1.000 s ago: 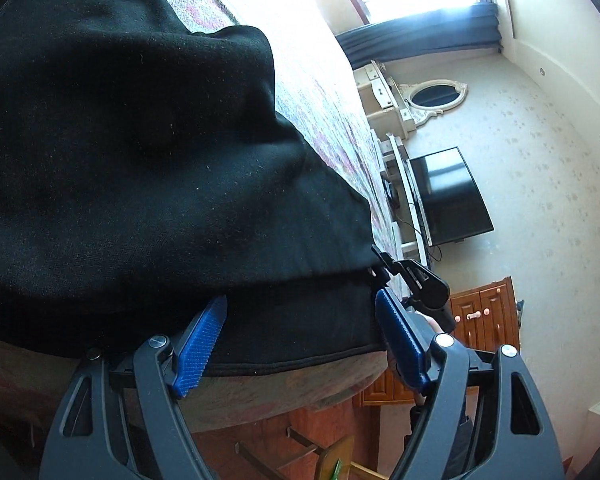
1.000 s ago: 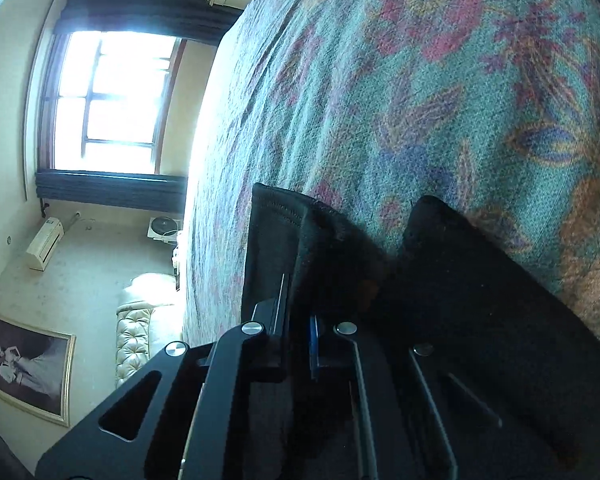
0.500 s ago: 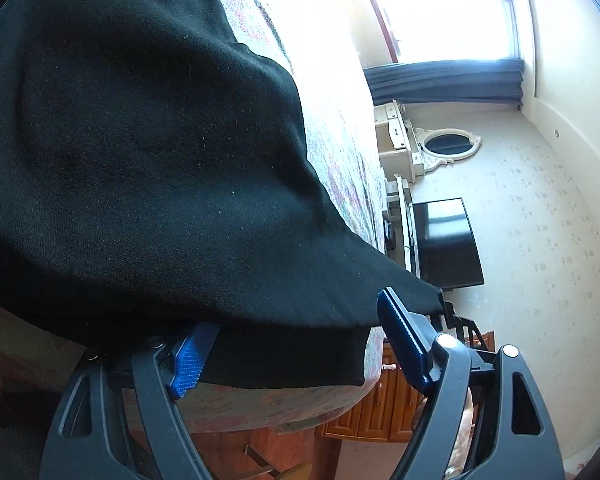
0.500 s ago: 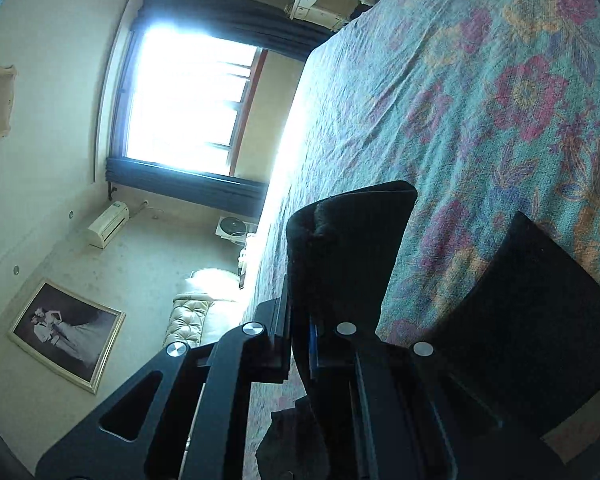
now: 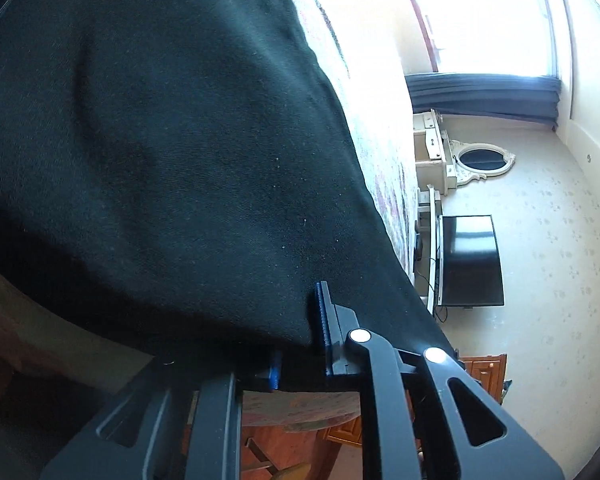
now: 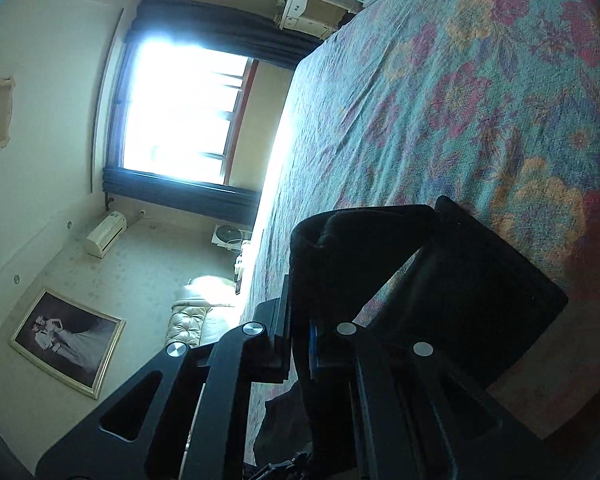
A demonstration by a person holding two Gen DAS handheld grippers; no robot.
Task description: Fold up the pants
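Observation:
The black pants (image 5: 160, 140) lie spread over the floral bedspread (image 5: 380, 140) and fill most of the left wrist view. My left gripper (image 5: 298, 344) is at their near edge, jaws closing on it, and the blue pads (image 5: 324, 320) press the cloth from both sides. In the right wrist view my right gripper (image 6: 300, 344) is shut on a bunched fold of the pants (image 6: 340, 260), held up off the bedspread (image 6: 460, 100). A flat part of the pants (image 6: 480, 300) lies on the bed just right of that gripper.
The bed edge runs close below my left gripper, with wooden furniture (image 5: 484, 368) and floor beyond. A television (image 5: 470, 260) and a dresser with an oval mirror (image 5: 480, 160) stand by the wall. A bright window (image 6: 180, 112) and a sofa (image 6: 196, 316) lie past the bed's far side.
My left gripper's jaws went from wide open around the pants' edge to shut on it. My right gripper rose with its fold of cloth, and more bedspread now shows beneath it.

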